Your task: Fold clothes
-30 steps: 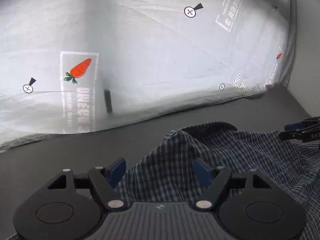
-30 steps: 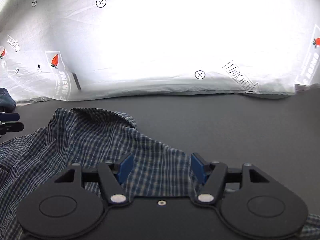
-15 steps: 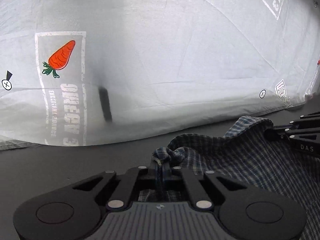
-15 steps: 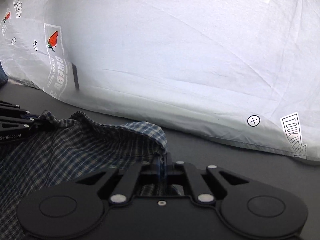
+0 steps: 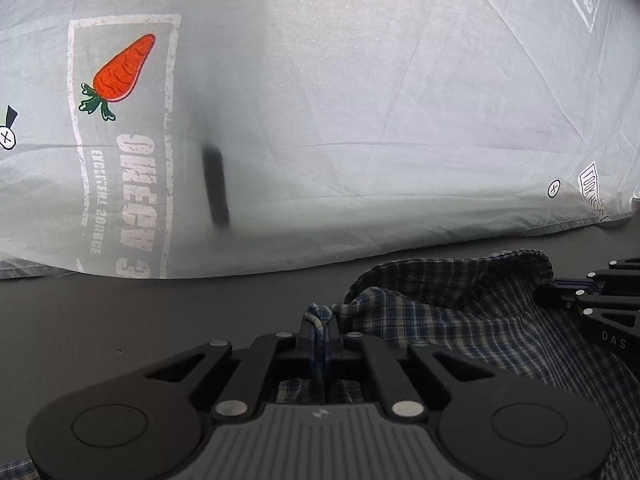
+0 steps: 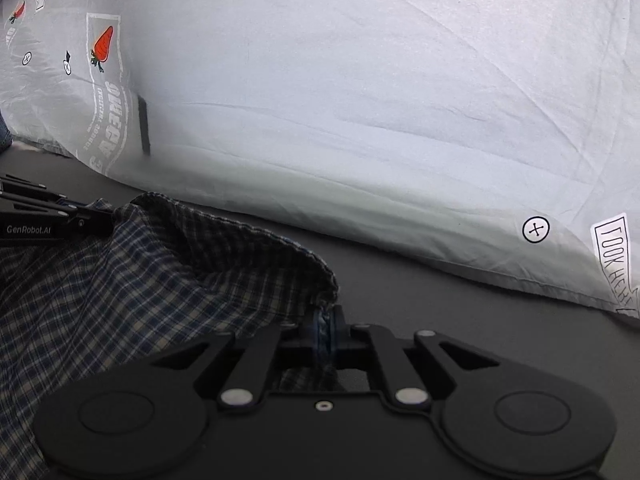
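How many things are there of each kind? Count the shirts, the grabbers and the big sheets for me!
Checked shirt: 1
Grippers: 2, the left gripper and the right gripper, each shut on the shirt's edge
White printed sheet: 1
Total: 4

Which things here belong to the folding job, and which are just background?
In the job:
- plaid shirt
- left claw, shut on its edge
- right claw, shut on its edge

Background:
- white printed sheet
- dark table
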{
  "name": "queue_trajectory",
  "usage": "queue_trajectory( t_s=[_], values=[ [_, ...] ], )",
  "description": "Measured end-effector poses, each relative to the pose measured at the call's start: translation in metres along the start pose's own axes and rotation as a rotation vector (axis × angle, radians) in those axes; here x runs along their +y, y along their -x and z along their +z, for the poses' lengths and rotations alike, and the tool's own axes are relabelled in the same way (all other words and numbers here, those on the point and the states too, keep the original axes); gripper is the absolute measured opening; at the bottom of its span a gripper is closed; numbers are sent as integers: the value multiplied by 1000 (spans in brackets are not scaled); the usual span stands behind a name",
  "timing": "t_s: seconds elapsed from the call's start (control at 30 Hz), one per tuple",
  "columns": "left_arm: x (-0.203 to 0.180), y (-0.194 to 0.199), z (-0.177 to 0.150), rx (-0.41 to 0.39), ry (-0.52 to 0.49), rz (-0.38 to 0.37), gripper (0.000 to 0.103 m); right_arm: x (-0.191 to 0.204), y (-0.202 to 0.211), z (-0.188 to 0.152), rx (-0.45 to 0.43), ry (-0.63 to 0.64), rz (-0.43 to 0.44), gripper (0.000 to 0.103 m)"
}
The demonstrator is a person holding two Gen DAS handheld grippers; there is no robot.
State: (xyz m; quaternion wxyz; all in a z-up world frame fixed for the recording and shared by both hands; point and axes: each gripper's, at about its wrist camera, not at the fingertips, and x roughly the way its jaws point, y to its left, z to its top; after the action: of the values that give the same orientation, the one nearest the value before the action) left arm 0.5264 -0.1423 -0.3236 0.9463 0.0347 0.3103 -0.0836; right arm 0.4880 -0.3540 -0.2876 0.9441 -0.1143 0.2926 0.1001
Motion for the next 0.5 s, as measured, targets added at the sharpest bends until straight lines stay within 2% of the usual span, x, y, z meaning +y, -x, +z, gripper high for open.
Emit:
queue_trajectory(
  t_s=[0.1,0.17,0.3,0.37,0.4,0.43,0.47,0.5],
  values=[
    [-5,3,10,-11,14,22,4,-4,2,11,-7,-33,-18,4],
    [-7,2,20,-16,22,35,4,-7,-4,22,-23,-8,-51,5],
    [-1,-15,35,-31,45,73,4,-20,-27,39,-34,-49,-24,5],
    [4,-23,38,-37,60,100,6,-16,-47,36,-2,-31,-34,7],
    [4,-29,36,-13,62,106,7,-13,-55,32,28,-21,-44,13],
    [4,-34,34,14,64,112,13,-11,-52,27,5,-15,-68,21],
    [3,-30,32,10,54,97,14,-13,-43,26,2,-40,-89,30],
    [2,-25,30,3,43,80,16,-16,-33,25,6,-71,-108,48]
  ],
)
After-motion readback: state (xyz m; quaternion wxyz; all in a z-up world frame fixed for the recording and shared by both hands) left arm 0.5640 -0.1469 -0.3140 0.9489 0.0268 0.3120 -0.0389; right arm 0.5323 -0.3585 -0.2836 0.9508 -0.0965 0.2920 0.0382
